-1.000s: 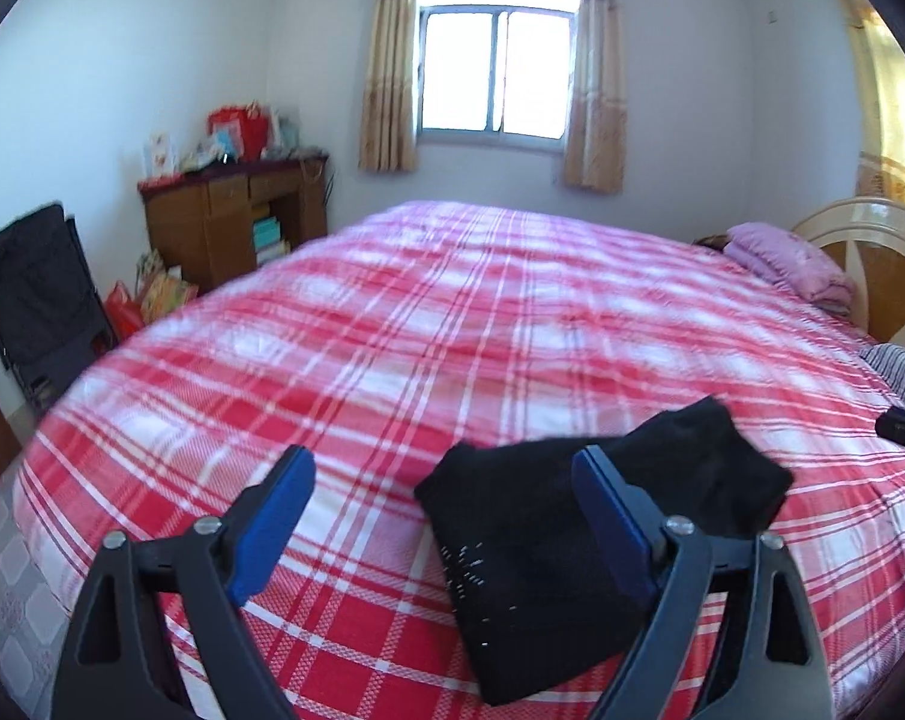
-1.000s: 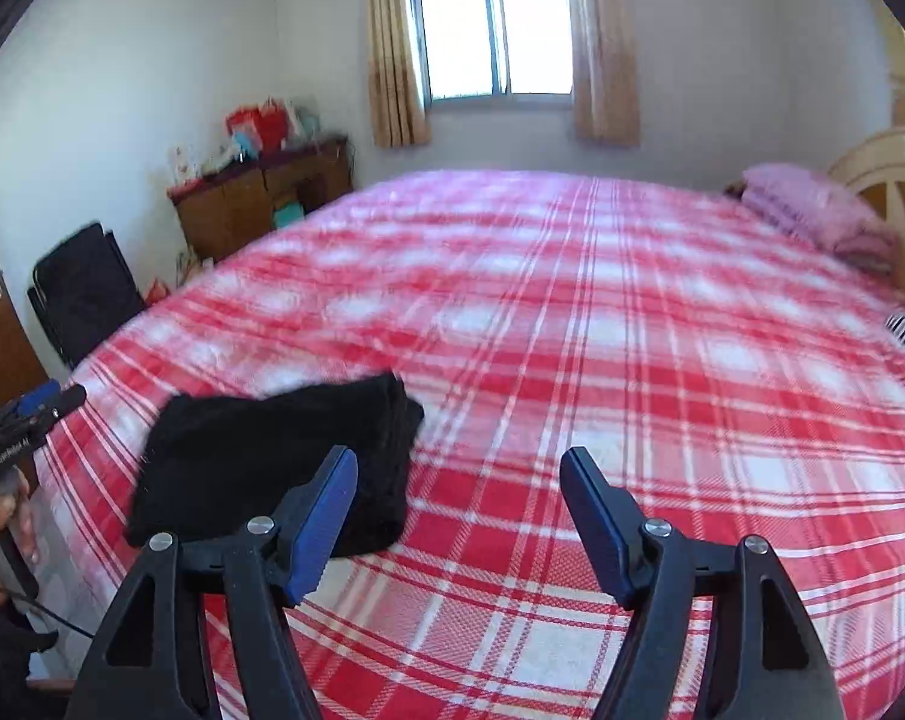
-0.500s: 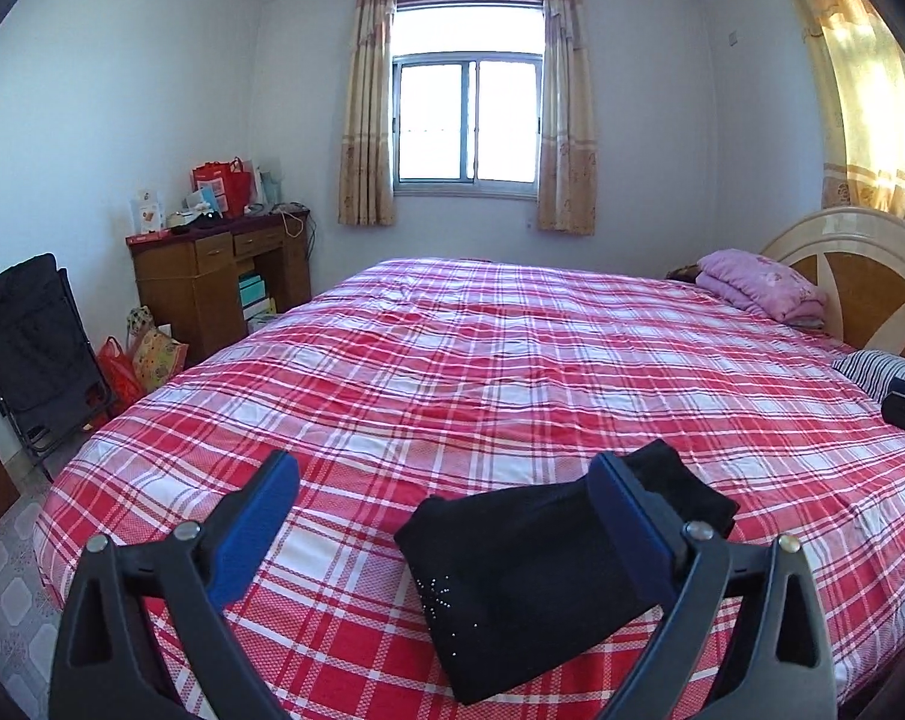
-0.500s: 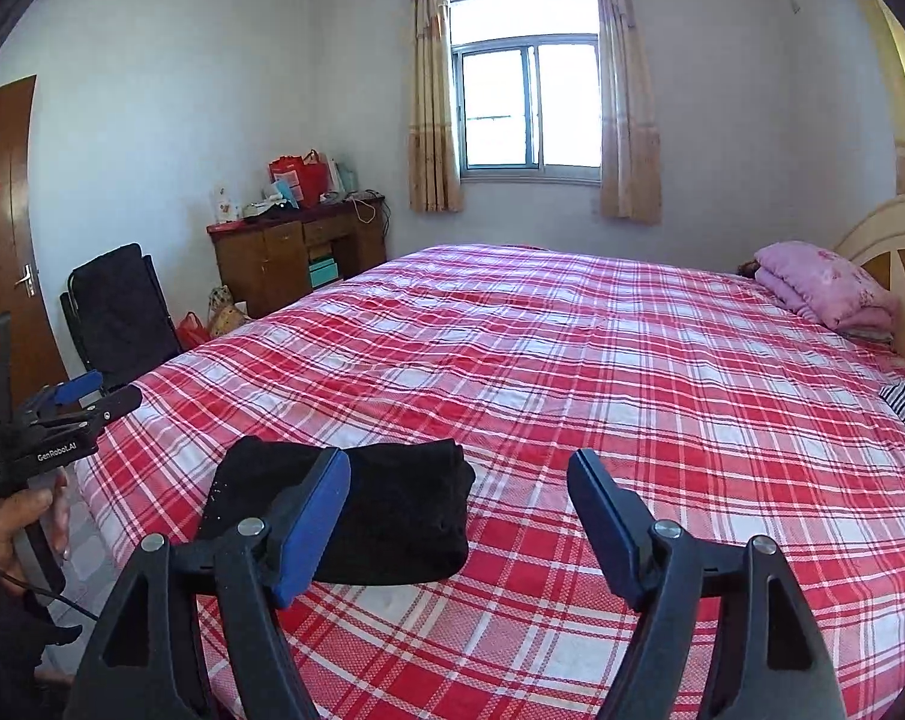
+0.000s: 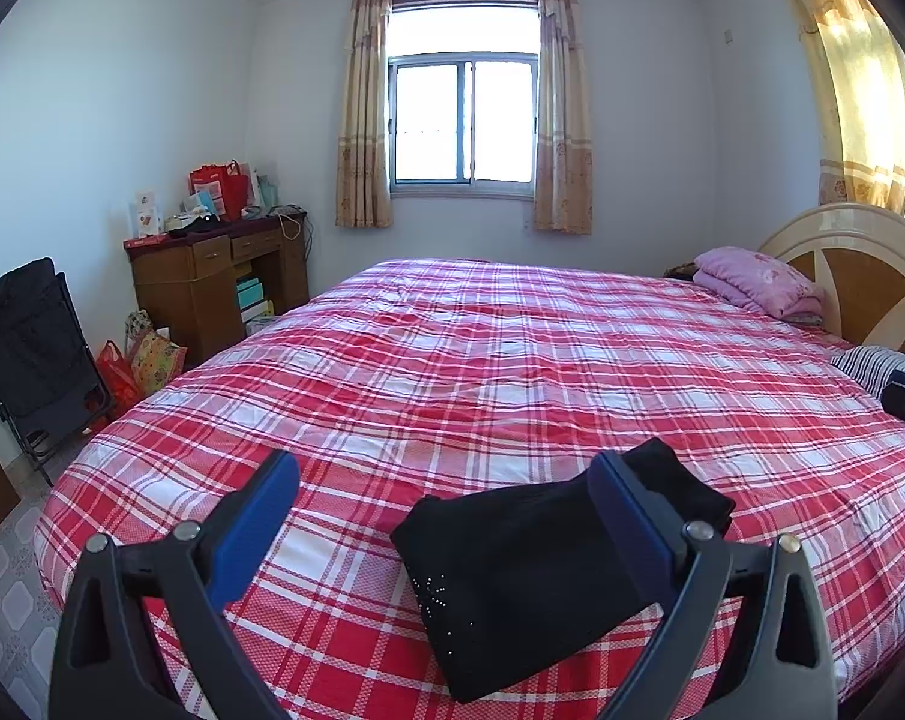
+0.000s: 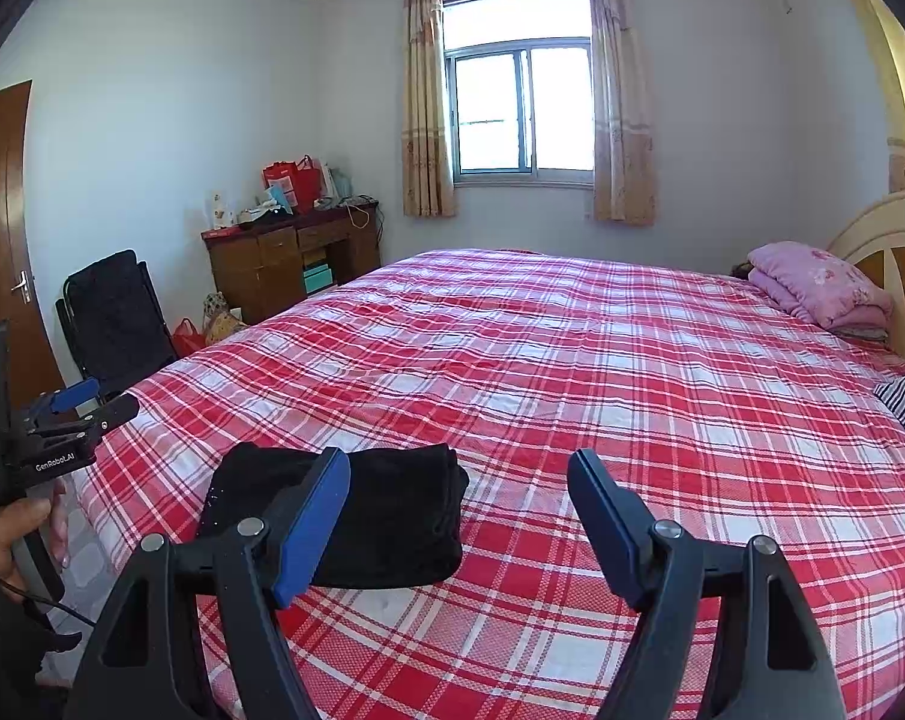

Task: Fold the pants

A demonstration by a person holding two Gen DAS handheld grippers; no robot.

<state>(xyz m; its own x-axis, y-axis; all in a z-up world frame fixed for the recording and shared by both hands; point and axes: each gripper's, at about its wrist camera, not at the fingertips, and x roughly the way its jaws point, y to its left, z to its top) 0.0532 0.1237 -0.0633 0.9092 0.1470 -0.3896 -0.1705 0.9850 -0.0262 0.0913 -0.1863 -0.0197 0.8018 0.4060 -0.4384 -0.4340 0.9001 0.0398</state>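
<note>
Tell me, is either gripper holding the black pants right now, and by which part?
Nothing is held. The left gripper and right gripper are both open, and the folded black pants lie free on the bed.

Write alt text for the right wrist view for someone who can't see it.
Black pants, folded into a compact stack, lie near the edge of a bed with a red plaid bedspread. The right gripper hangs above the bed, jaws open and empty. The left gripper, held in a hand, shows at the left edge.

Folded black pants [image 5: 530,564] lie on the plaid bed [image 5: 512,372], left hand-held gripper [image 5: 446,516] open above.
</note>
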